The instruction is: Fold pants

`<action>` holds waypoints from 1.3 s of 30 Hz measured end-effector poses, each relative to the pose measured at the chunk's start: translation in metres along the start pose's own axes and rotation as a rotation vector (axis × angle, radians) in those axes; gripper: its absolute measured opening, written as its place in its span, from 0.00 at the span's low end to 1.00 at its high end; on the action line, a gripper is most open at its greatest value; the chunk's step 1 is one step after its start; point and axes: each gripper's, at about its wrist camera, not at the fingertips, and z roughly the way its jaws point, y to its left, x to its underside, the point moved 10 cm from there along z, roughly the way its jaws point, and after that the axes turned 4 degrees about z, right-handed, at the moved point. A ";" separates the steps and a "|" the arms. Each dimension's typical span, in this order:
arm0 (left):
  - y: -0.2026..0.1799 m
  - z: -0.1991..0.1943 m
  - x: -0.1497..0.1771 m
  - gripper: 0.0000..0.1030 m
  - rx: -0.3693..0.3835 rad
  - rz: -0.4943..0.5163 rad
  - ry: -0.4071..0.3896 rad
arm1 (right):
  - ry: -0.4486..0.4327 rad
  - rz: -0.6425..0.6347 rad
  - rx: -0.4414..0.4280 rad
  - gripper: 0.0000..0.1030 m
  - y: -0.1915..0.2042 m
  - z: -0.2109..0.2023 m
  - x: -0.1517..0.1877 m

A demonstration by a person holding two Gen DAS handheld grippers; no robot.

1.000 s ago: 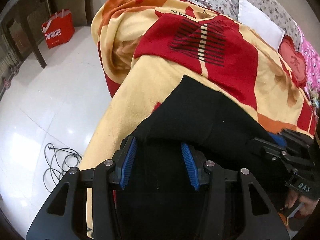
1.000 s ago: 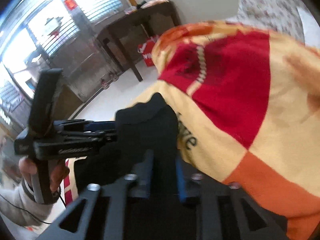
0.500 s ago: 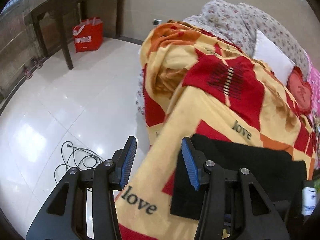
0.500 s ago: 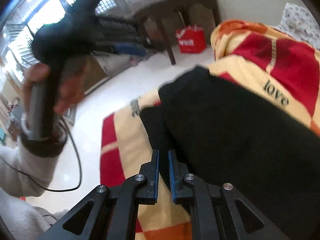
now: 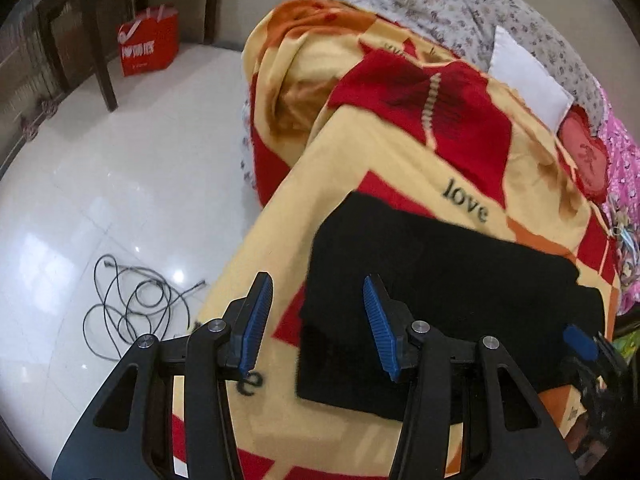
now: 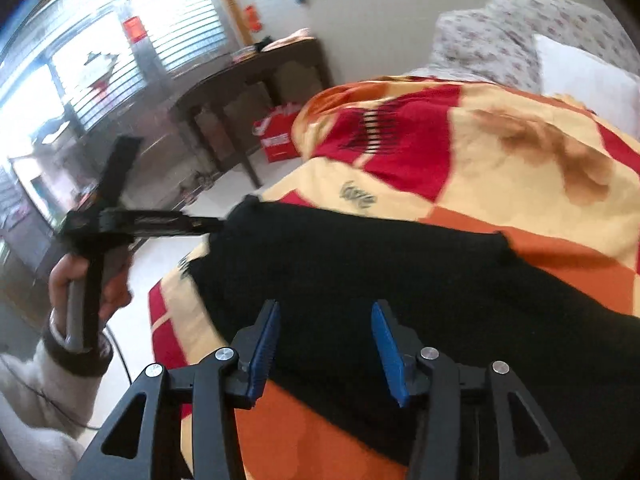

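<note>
The black pants [image 5: 440,288] lie folded in a flat rectangle on the yellow, red and orange blanket [image 5: 360,168] near the bed's edge. My left gripper [image 5: 318,320] is open, hovering over the pants' left edge with nothing pressed between its blue pads. In the right wrist view the pants [image 6: 400,264] stretch across the blanket [image 6: 520,152]. My right gripper [image 6: 326,344] hovers over their near edge; its jaws are opening and its pads press on no cloth. A hand [image 6: 92,288] holds the left gripper [image 6: 208,222] by the pants' far corner.
White tile floor lies left of the bed, with a coiled black cable [image 5: 132,304] on it. A red shopping bag [image 5: 148,42] stands beside a dark wooden table [image 5: 100,40]. A white pillow [image 5: 524,80] and a floral quilt [image 5: 480,12] lie at the bed's far end.
The right gripper went from shut on the black cloth to open and drew back. The left gripper pulled back off the pants to their left edge. The pants now lie flat and folded.
</note>
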 end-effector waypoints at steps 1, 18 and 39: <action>0.003 0.001 0.001 0.46 -0.009 -0.010 -0.003 | 0.004 -0.035 -0.007 0.44 0.005 0.002 0.003; -0.004 0.012 0.000 0.53 0.070 -0.058 -0.022 | 0.065 -0.248 0.062 0.12 0.033 0.061 0.009; -0.017 -0.034 0.016 0.14 -0.089 0.116 -0.093 | 0.022 -0.063 -0.053 0.28 0.020 -0.002 0.004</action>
